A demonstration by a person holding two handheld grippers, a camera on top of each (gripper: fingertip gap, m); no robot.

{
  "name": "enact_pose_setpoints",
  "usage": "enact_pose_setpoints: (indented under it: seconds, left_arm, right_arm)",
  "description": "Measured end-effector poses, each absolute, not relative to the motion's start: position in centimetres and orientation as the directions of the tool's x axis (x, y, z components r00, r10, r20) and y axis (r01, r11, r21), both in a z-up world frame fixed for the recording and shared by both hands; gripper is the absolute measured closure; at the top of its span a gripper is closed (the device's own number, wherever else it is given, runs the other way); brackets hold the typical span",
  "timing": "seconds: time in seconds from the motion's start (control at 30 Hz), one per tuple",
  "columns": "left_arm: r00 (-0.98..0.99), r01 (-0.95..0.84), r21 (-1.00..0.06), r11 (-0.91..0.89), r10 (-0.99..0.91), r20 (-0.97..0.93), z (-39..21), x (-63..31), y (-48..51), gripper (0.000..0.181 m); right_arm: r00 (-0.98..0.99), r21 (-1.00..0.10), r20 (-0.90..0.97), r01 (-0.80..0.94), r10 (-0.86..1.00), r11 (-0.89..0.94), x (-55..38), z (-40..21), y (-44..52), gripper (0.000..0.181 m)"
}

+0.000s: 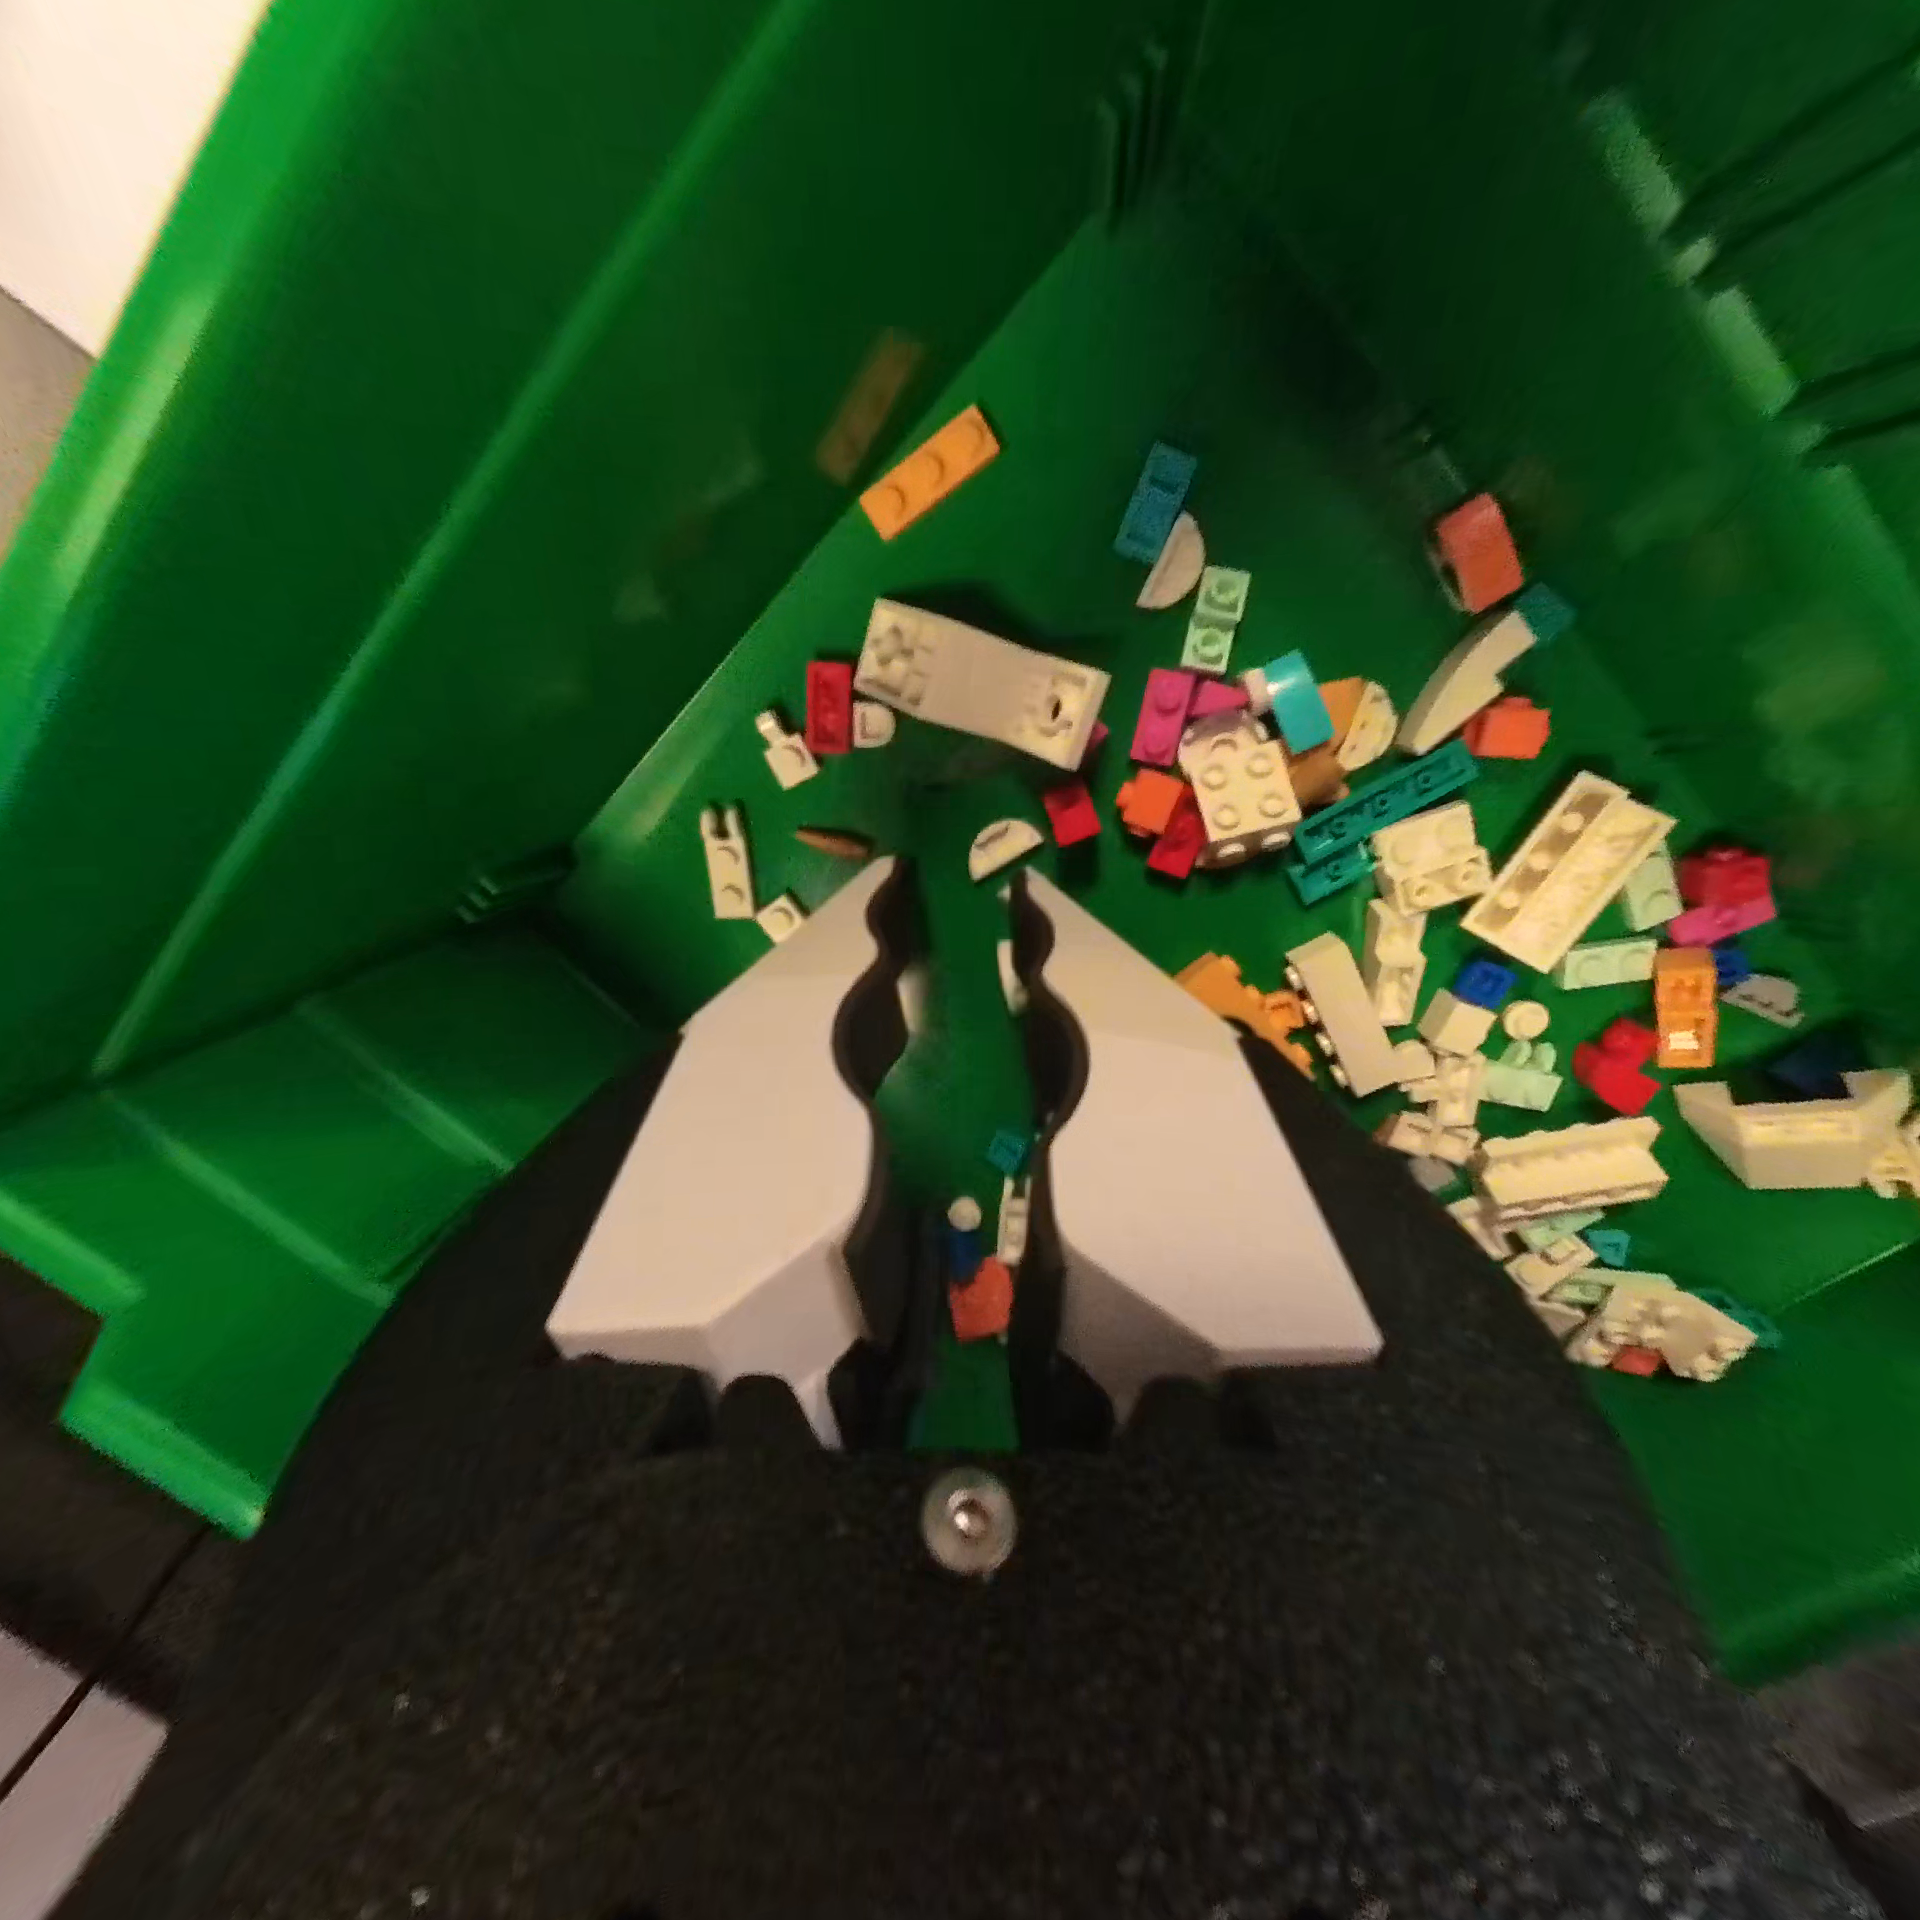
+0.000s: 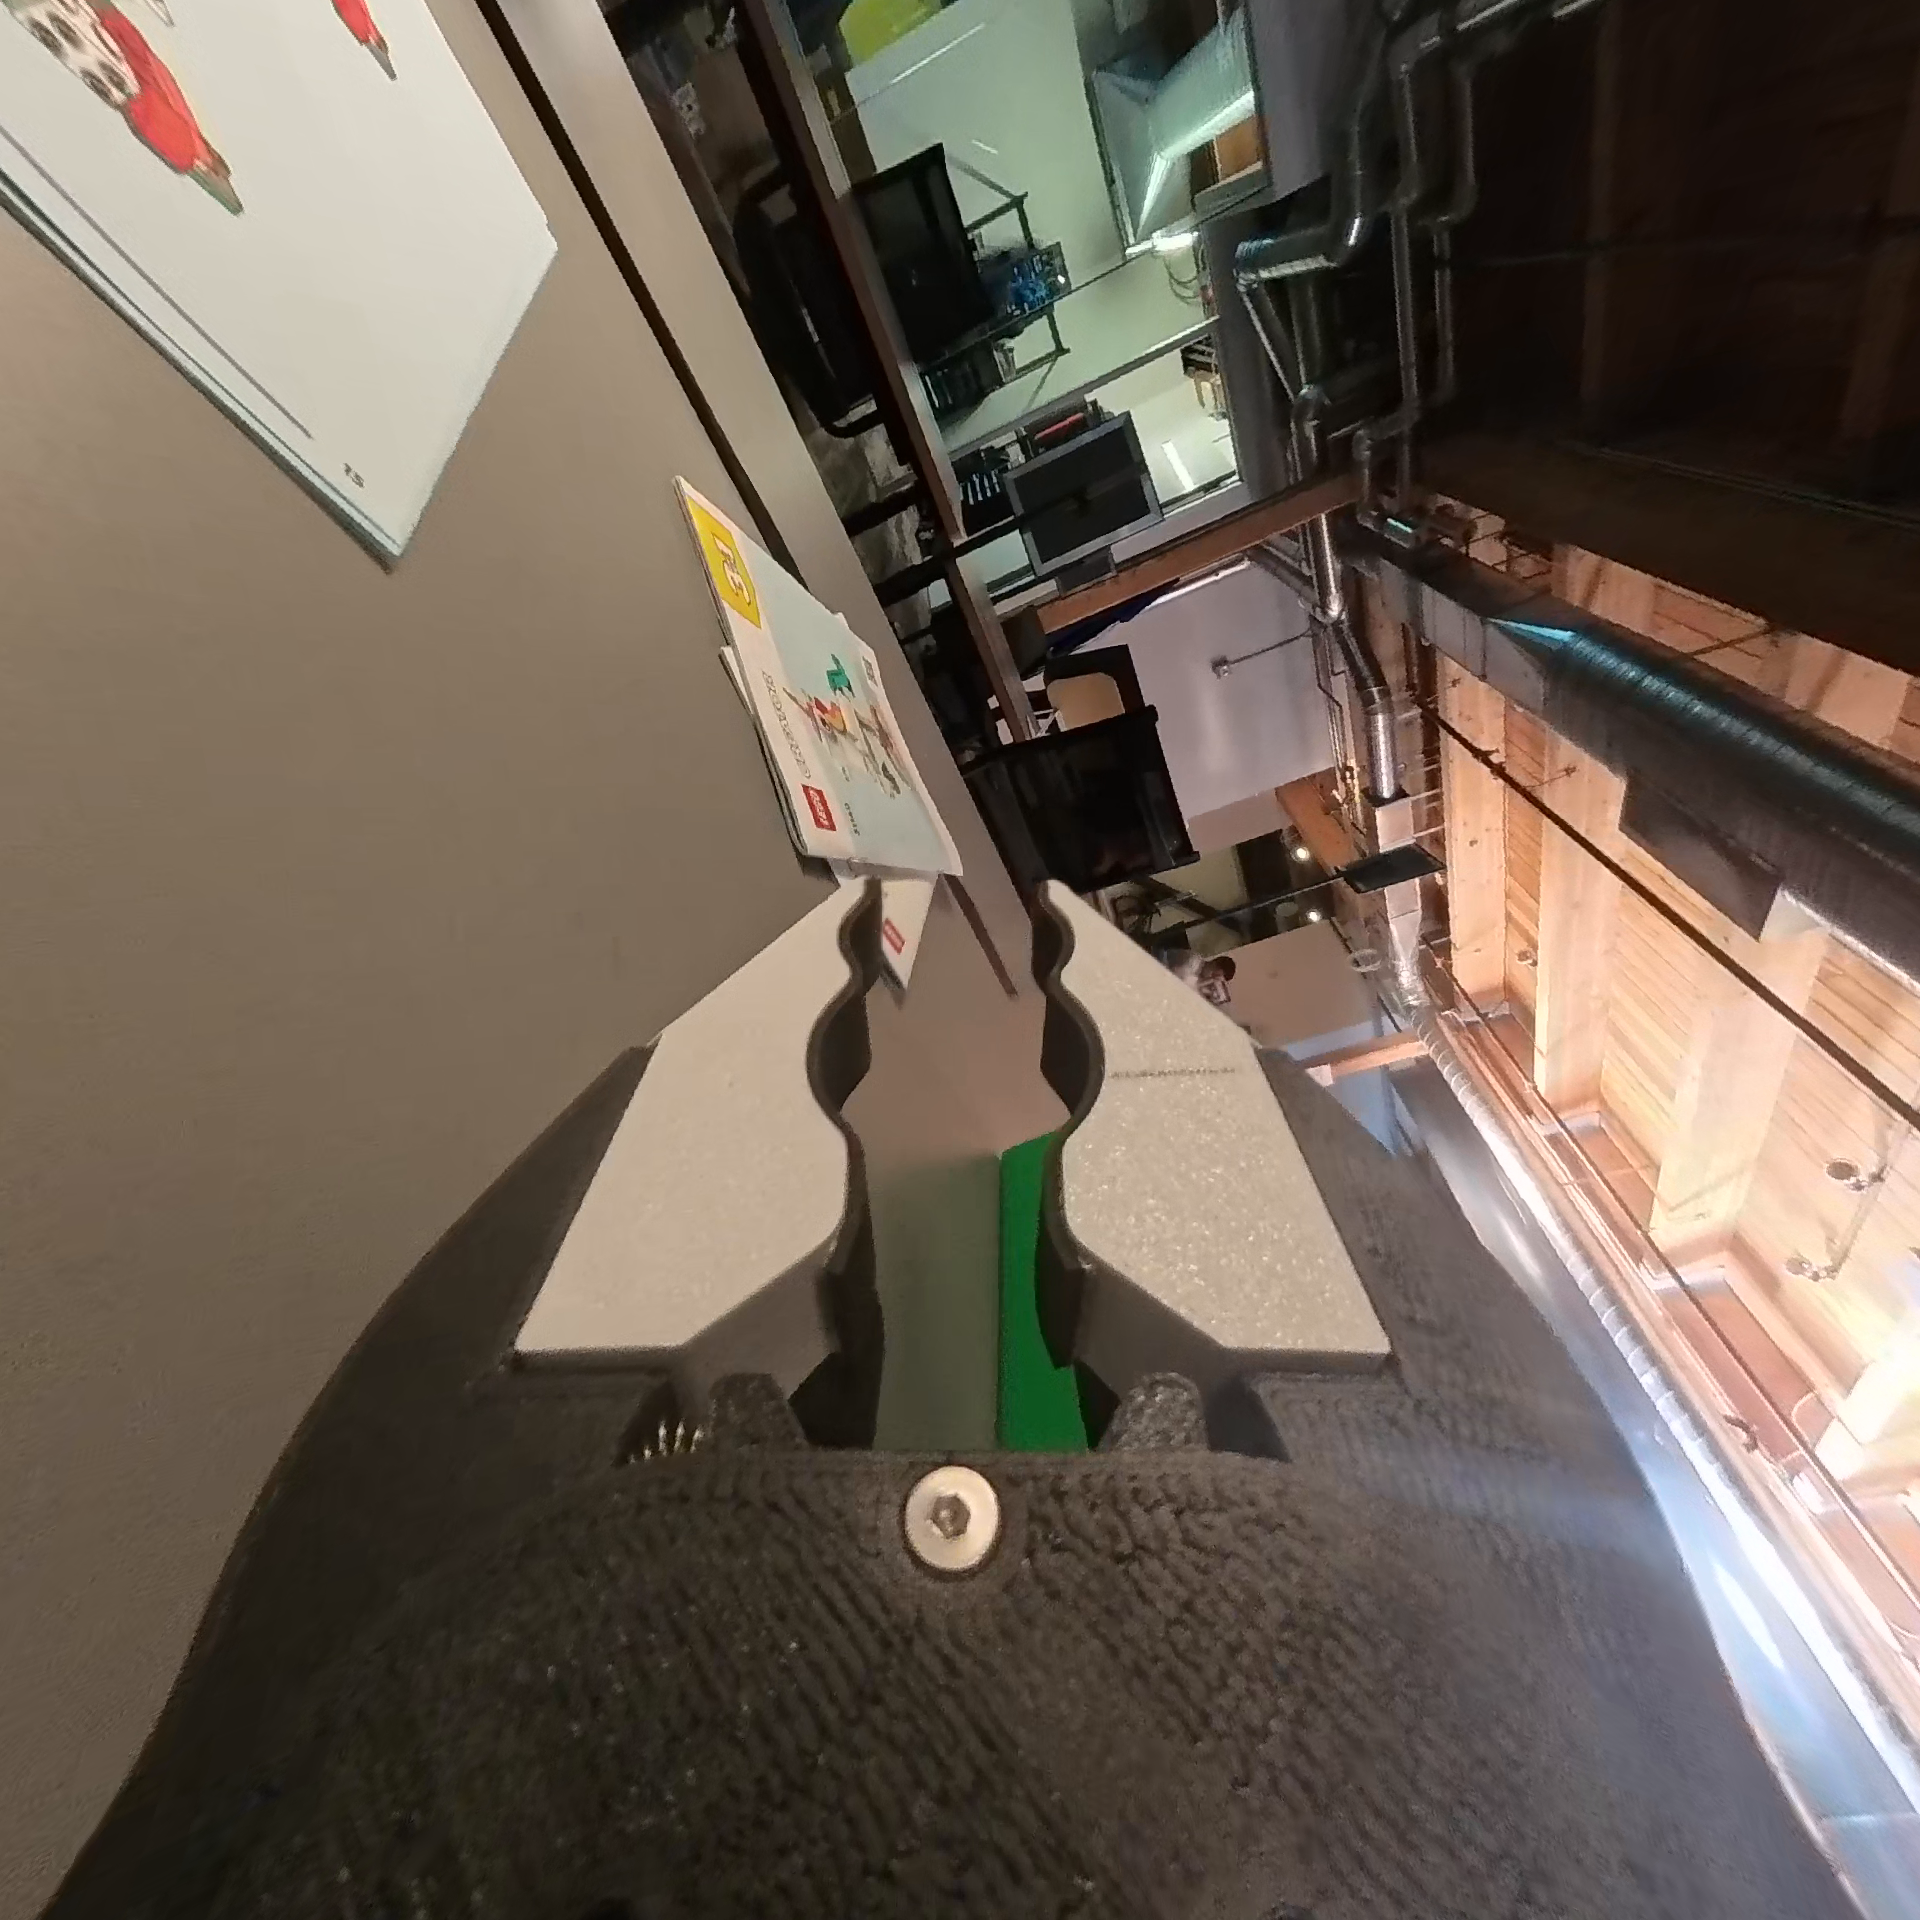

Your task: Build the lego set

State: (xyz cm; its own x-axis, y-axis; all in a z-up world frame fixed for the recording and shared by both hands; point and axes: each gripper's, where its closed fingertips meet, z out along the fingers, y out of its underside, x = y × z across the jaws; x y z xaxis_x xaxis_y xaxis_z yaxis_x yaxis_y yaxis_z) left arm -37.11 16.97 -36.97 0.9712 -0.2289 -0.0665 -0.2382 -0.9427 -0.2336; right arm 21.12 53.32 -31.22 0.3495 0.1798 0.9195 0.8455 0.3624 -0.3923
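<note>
We look down the left gripper (image 1: 956, 883) into a deep green plastic bin (image 1: 436, 540). Its grey fingers (image 1: 748, 1122) stand a little apart with nothing between them; only the bin floor shows through the gap. The loose plastic lego pieces (image 1: 1351, 883) lie scattered on that floor, thickest toward the right-hand wall, thinner toward the corner ahead of the tips. We judge the gripper is angled in over the bin's near rim to sort through them for the next part.

Just beyond the tips lies a small white half-round tile (image 1: 1003, 842), and past it a long pale grey block (image 1: 982, 681). The block's long axis runs from the upper left toward the lower right, roughly across the gripper's line, its studded end toward the left wall. An orange three-stud plate (image 1: 930, 473) rests alone against the foot of the left wall, its long axis parallel to that wall.

The right gripper (image 2: 951, 914) is rolled on its side over a grey tabletop (image 2: 312, 831), jaws parted and empty. A strip of green, probably the bin's rim, shows low between its fingers. An open instruction booklet (image 2: 312, 208) lies flat toward one edge, a closed booklet with a yellow corner (image 2: 821, 727) nearer the far edge. We take this hand as parked. The picture is slightly motion-blurred.
</note>
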Motion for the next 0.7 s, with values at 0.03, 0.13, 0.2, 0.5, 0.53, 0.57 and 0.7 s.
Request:
enact_pose_setpoints:
  seconds: [0.03,0.13,0.2,0.5,0.53,0.57,0.7]
  left_arm:
    - [0.971,-0.237,-0.242,-0.941,-0.232,-0.049,-37.06,-37.03,17.16,0.165]
    - [0.969,-0.244,-0.227,-0.943,-0.246,-0.023,-37.45,-37.07,17.19,0.161]
    - [0.965,-0.259,-0.215,-0.942,-0.264,-0.008,-37.59,-36.85,17.21,0.159]
    - [0.965,-0.254,-0.219,-0.942,-0.263,0.014,-37.82,-36.41,17.65,0.159]
    - [0.966,-0.251,-0.212,-0.944,-0.26,0.011,-37.82,-36.49,17.56,0.161]
    - [0.967,-0.248,-0.208,-0.946,-0.255,0.007,-37.84,-36.58,17.53,0.163]
    - [0.976,-0.209,-0.205,-0.956,-0.218,0.021,-37.82,-36.66,17.52,0.166]
  right_arm:
    - [0.345,-0.387,0.922,0.846,0.178,0.367,21.0,-31.22,53.25,0.154]
    - [0.326,-0.366,0.93,0.853,0.168,0.371,20.86,-31.28,53.18,0.156]
    - [0.324,-0.363,0.932,0.856,0.166,0.369,20.87,-31.3,53.21,0.156]
    - [0.343,-0.383,0.924,0.851,0.171,0.36,21.15,-31.26,53.41,0.158]
    - [0.342,-0.382,0.924,0.85,0.172,0.361,21.13,-31.26,53.4,0.158]
    - [0.342,-0.382,0.924,0.85,0.172,0.362,21.12,-31.27,53.39,0.158]
    - [0.344,-0.385,0.923,0.848,0.174,0.364,21.1,-31.26,53.37,0.159]
